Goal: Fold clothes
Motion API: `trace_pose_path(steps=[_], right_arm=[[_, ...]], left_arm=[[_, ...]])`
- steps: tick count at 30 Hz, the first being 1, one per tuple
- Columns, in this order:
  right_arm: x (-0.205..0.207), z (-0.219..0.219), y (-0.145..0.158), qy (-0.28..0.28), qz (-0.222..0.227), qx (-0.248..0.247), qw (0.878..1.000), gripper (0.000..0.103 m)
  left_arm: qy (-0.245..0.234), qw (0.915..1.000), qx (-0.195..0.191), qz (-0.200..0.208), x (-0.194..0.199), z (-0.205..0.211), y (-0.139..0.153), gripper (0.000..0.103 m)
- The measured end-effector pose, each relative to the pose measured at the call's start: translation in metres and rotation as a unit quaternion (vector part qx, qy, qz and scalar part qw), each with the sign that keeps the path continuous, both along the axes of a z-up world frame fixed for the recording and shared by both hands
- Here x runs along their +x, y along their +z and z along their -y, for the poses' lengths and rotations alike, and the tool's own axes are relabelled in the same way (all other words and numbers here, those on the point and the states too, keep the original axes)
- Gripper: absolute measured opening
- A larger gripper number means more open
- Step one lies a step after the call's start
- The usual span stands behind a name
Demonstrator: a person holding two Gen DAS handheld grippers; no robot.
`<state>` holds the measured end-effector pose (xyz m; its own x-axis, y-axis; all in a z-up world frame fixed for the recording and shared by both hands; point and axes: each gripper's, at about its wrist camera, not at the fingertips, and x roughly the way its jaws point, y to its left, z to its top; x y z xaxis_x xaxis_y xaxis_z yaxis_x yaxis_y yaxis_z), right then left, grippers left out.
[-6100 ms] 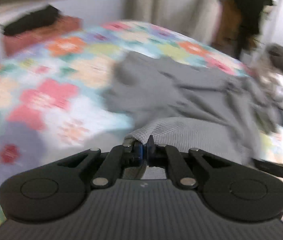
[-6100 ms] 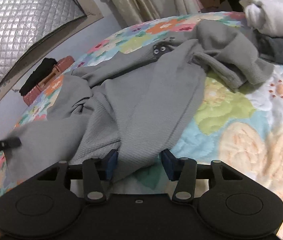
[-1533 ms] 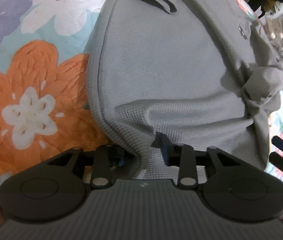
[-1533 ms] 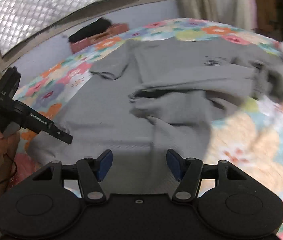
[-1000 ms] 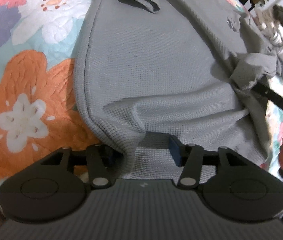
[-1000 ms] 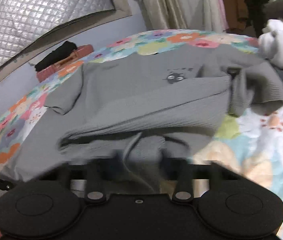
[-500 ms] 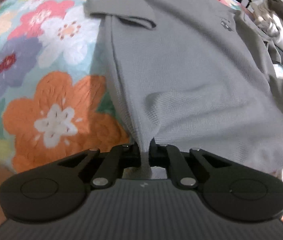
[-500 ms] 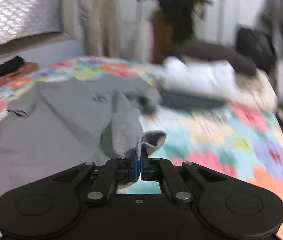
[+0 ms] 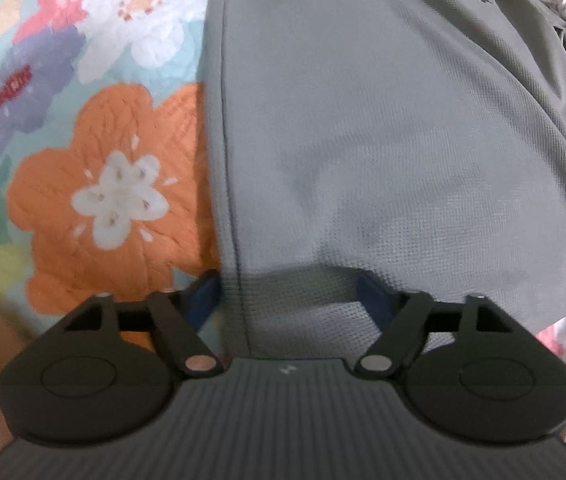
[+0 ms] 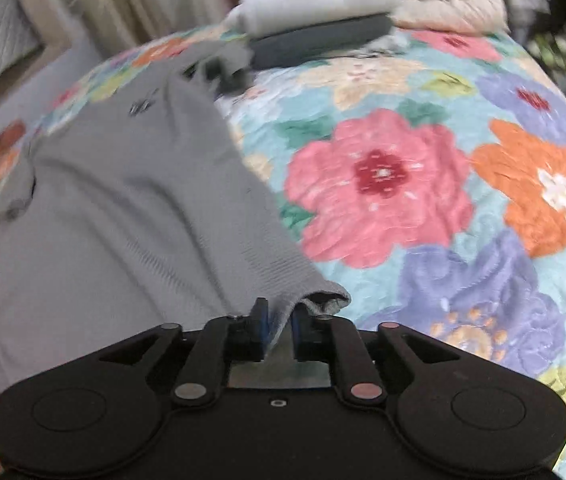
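A grey knit polo shirt (image 9: pixel 383 128) lies spread flat on the floral quilt (image 9: pixel 95 184), collar end far, hem near. My left gripper (image 9: pixel 289 294) is open at the shirt's near left hem corner, with the hem between the blue pads, not clamped. In the right wrist view the same shirt (image 10: pixel 115 216) stretches away to the left. My right gripper (image 10: pixel 279 322) has its jaws slightly apart, with the shirt's near right hem corner between the blue pads.
Folded white and dark grey clothes (image 10: pixel 315 12) are stacked at the quilt's far end, with a beige pile beside them. The flowered quilt (image 10: pixel 443 184) spreads to the right of the shirt. A headboard and curtains stand at the far left.
My left gripper has opened and let go of the hem, and the shirt now lies flat. My right gripper has come down to the quilt and its jaws have parted slightly.
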<state>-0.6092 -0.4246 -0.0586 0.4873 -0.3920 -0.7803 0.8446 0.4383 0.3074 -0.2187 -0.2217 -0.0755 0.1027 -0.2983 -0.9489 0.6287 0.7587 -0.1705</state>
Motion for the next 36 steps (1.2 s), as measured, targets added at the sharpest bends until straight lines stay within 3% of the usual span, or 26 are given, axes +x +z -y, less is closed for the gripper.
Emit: trace_pose_path(steps=[1,2,3,4,6,10,11,12,13,18,22,25,27,31,34,36], right_arm=[[-0.007,0.001,-0.001,-0.011,0.016,0.011,1.000,0.029],[-0.013,0.004,-0.002,-0.023,0.031,0.019,0.999,0.032],[-0.020,0.007,-0.003,-0.037,0.047,0.027,0.998,0.043],[-0.025,0.008,-0.005,-0.051,0.055,0.031,0.997,0.061],[-0.032,0.014,-0.013,-0.077,0.069,0.044,0.994,0.071],[-0.031,0.029,-0.036,-0.097,0.131,0.094,0.982,0.071],[-0.027,0.030,-0.039,-0.086,0.141,0.102,0.981,0.069],[-0.019,0.028,-0.038,-0.065,0.143,0.101,0.982,0.047],[-0.010,0.026,-0.036,-0.037,0.133,0.097,0.986,0.007],[0.007,0.007,0.001,0.060,0.104,0.015,0.993,0.005],[-0.005,0.000,0.032,0.060,0.105,-0.028,0.992,0.005],[-0.005,-0.004,0.027,0.050,0.067,-0.039,0.996,0.005],[-0.009,-0.008,0.022,0.037,0.047,-0.032,0.998,0.004],[-0.031,-0.037,0.060,0.021,0.114,-0.053,0.992,0.003],[-0.021,-0.047,0.069,0.042,0.061,-0.087,0.993,0.003],[-0.022,-0.041,0.045,0.029,0.018,-0.065,0.997,0.003]], left_arm=[[-0.007,1.0000,-0.007,0.000,-0.001,0.000,-0.002,0.060],[-0.022,0.9997,-0.012,0.006,-0.003,0.001,-0.002,0.011],[-0.038,0.9990,-0.017,0.017,-0.007,0.002,0.001,0.003],[-0.047,0.9983,-0.025,0.024,-0.010,0.001,0.006,0.002],[-0.052,0.9968,-0.039,0.046,-0.014,-0.004,0.022,0.002],[-0.025,0.9946,-0.059,0.081,-0.011,-0.030,0.062,0.002],[-0.015,0.9939,-0.052,0.096,-0.011,-0.038,0.071,0.002],[-0.007,0.9925,-0.041,0.115,-0.012,-0.045,0.078,0.002],[0.001,0.9913,-0.029,0.128,-0.012,-0.052,0.084,0.002],[0.039,0.9968,-0.016,0.068,-0.006,-0.073,0.074,0.003],[0.029,0.9976,0.028,0.056,-0.006,-0.060,0.045,0.003],[0.025,0.9961,0.067,0.051,-0.008,-0.054,0.022,0.004],[0.029,0.9966,0.064,0.042,-0.010,-0.056,0.023,0.004],[0.038,0.9978,0.035,0.042,-0.011,-0.069,0.051,0.004],[0.029,0.9968,0.055,0.051,-0.010,-0.068,0.045,0.004],[0.020,0.9963,0.073,0.042,-0.009,-0.065,0.028,0.004]])
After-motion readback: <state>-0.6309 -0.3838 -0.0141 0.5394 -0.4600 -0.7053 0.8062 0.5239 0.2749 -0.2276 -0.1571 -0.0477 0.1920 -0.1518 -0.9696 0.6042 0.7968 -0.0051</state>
